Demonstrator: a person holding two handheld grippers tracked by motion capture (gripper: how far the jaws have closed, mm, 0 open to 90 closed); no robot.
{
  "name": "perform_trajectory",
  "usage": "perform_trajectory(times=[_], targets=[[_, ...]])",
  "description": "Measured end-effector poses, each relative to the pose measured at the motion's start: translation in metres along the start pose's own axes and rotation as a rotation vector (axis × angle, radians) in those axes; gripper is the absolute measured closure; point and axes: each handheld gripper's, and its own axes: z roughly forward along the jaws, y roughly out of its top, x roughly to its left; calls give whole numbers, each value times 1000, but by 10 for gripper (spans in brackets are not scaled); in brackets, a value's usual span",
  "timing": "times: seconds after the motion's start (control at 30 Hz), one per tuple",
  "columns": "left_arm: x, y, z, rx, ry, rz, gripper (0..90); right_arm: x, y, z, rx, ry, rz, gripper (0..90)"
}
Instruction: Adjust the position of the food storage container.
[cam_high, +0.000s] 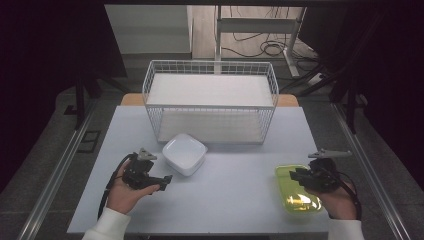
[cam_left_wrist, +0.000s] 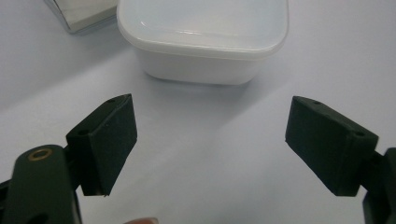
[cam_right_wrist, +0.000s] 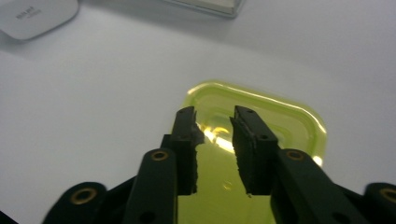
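A white square container (cam_high: 184, 152) sits on the pale table (cam_high: 235, 195) in front of a wire basket. My left gripper (cam_high: 163, 181) lies just left of it, held in a hand. In the left gripper view the container (cam_left_wrist: 203, 37) stands a short way beyond my left gripper (cam_left_wrist: 210, 140), whose jaws are wide open with bare table between them. A translucent yellow-green tray (cam_high: 299, 202) lies at the front right. My right gripper (cam_high: 295, 175) hovers over it. In the right gripper view the tray (cam_right_wrist: 285, 121) shows through the narrow gap of my right gripper (cam_right_wrist: 215, 122), and no pad presses on anything.
A white wire basket (cam_high: 210, 106) with a white liner stands at the back middle of the table, its corner (cam_right_wrist: 210, 5) seen beyond the tray. The white container (cam_right_wrist: 32, 16) lies far off from the right gripper. Cables and a desk frame are on the floor behind.
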Motion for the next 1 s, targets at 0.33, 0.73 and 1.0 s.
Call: perform_trajectory(times=[0.33,0.73,1.0], targets=[[0,-1,2,22,-3,11,167,-17,-15,-13,33,-58,26,865],[0,-1,3,32,-2,16,166,-41,-40,-26,70,-161,97,882],[0,-2,6,45,-2,20,166,-48,-53,-23,125,-192,106,883]])
